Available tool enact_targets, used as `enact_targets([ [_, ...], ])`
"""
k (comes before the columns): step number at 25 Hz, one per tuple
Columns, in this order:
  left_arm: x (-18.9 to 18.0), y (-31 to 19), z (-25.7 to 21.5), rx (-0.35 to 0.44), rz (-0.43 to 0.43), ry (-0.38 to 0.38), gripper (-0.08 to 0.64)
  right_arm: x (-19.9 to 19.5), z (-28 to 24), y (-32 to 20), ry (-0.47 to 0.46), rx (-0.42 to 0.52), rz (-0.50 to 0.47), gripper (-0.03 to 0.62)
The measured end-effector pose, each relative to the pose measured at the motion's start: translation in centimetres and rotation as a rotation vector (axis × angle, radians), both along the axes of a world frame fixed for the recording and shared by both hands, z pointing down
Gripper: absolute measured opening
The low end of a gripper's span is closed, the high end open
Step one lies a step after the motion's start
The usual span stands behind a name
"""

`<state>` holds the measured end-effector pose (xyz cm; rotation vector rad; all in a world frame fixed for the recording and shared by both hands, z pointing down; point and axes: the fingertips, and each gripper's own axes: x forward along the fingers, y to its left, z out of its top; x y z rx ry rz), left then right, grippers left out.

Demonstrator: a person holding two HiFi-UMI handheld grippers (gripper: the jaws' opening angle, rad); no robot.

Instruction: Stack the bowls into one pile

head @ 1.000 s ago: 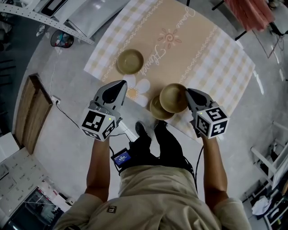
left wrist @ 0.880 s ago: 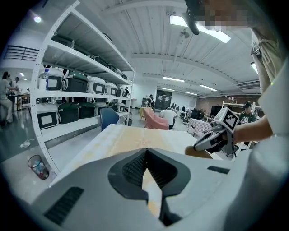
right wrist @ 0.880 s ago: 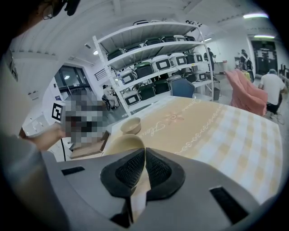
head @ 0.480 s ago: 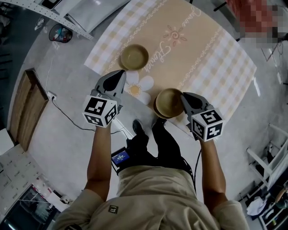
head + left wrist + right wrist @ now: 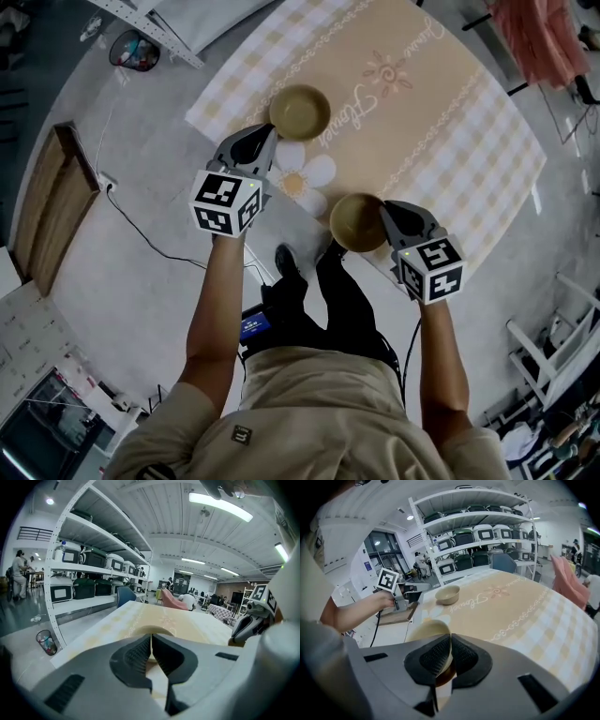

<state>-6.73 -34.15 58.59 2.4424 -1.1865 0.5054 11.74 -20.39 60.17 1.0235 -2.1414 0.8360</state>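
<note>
- The worktop carries a beige tablecloth with checked borders. Cursive script runs beside a printed flower sketch, and more script sits toward the far corner. Both are too small to read with certainty.
- A large white daisy print lies at the near corner of the cloth.
- Each of the tongs carries a cube with black-and-white square markers and no readable text.
- The left tongs are closed with the pads touching and nothing between them. They sit just beside the far bowl, which stands upright on the cloth next to the script.
- The right tongs are clamped on the rim of the near bowl, at the worktop's near edge. The right gripper view shows the thin rim between the pads.
- I cannot tell whether another bowl lies under the near bowl.
- A metal shelving rack loaded with rice cookers stands beyond the worktop.
- A wire wastebasket sits on the floor by the rack's foot.
- A wooden board and a black cable lie on the floor to the left.
- A pink cloth hangs beyond the far right corner.
</note>
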Motion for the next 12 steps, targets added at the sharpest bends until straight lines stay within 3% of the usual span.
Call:
enact_targets([
  [12,-1.3,-2.3,2.1,-0.011,-0.098,0.001,0.008,-0.7,1.2,0.1,0.157,0.065,-0.108,0.014],
])
